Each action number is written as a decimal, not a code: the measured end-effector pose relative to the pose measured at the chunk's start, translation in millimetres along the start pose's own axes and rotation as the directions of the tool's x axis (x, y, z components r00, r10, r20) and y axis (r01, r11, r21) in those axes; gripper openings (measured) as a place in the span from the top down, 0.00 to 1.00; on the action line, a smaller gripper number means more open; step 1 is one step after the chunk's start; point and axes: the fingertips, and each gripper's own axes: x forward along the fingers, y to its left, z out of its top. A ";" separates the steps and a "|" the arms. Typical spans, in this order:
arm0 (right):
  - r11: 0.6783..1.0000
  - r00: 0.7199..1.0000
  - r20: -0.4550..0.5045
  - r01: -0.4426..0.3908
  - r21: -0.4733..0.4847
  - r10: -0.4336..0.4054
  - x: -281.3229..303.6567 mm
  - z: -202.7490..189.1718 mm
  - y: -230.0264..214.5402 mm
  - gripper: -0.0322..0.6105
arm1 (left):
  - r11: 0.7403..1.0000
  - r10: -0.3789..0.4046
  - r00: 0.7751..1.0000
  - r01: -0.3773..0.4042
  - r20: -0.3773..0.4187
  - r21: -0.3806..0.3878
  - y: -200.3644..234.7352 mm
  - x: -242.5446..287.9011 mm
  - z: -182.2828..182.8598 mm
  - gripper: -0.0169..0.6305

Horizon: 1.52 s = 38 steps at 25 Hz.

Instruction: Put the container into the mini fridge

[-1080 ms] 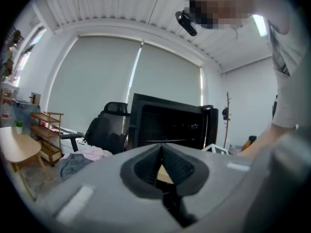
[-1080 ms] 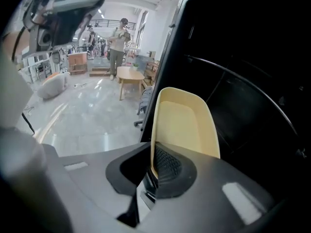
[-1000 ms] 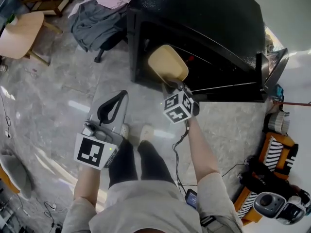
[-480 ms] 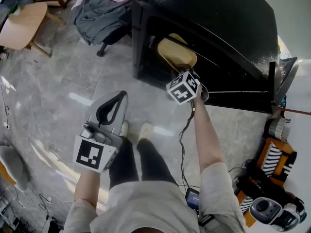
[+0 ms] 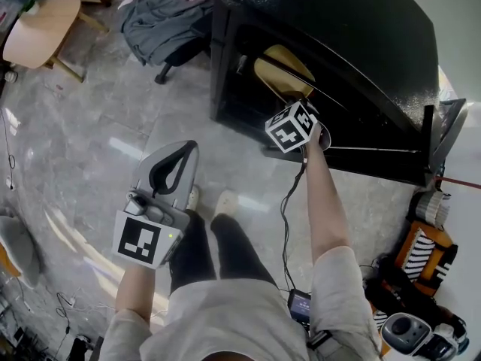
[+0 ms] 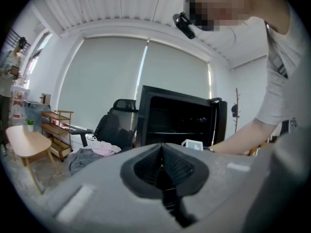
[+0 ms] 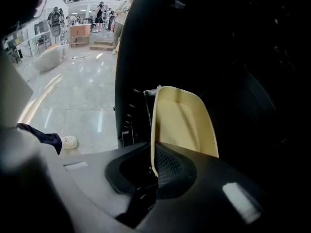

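Note:
The black mini fridge [image 5: 353, 36] stands open on the floor, its door [image 5: 437, 130] swung to the right. A pale yellow container [image 5: 282, 70] is tilted inside the fridge opening, between the wire shelves. My right gripper [image 5: 298, 105] reaches into the opening and is shut on the container's near rim. In the right gripper view the container [image 7: 182, 123] stands on edge between the jaws of the right gripper [image 7: 154, 152], with the dark fridge interior around it. My left gripper [image 5: 184, 150] hangs low beside the person's legs, shut and holding nothing; in the left gripper view it [image 6: 162, 147] points toward the fridge [image 6: 175, 115].
An office chair draped with clothes [image 5: 161, 21] stands left of the fridge. A light wooden table [image 5: 37, 40] is at the far left. Orange and black equipment [image 5: 421, 239] lies on the floor at the right. A cable [image 5: 289, 201] hangs from the right gripper.
The right gripper has carried the container from in front of the fridge opening deeper inside it. The left gripper has stayed where it was.

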 end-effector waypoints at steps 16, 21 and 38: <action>0.996 0.996 0.018 0.092 0.011 -0.092 5.6 -4.2 -29.0 0.89 | 1.000 0.026 0.999 -0.026 -0.020 0.002 -5.1 3.5 -4.0 0.97; 0.992 0.990 0.072 0.119 0.042 -0.122 0.5 1.0 -33.1 0.88 | 1.000 0.024 0.999 -0.024 -0.026 0.016 -8.2 5.3 -4.8 0.97; 0.930 0.920 0.339 0.063 0.363 -0.195 -85.0 23.2 -8.4 0.95 | 0.995 -0.056 0.997 0.060 -0.047 0.084 -26.4 19.7 3.4 0.97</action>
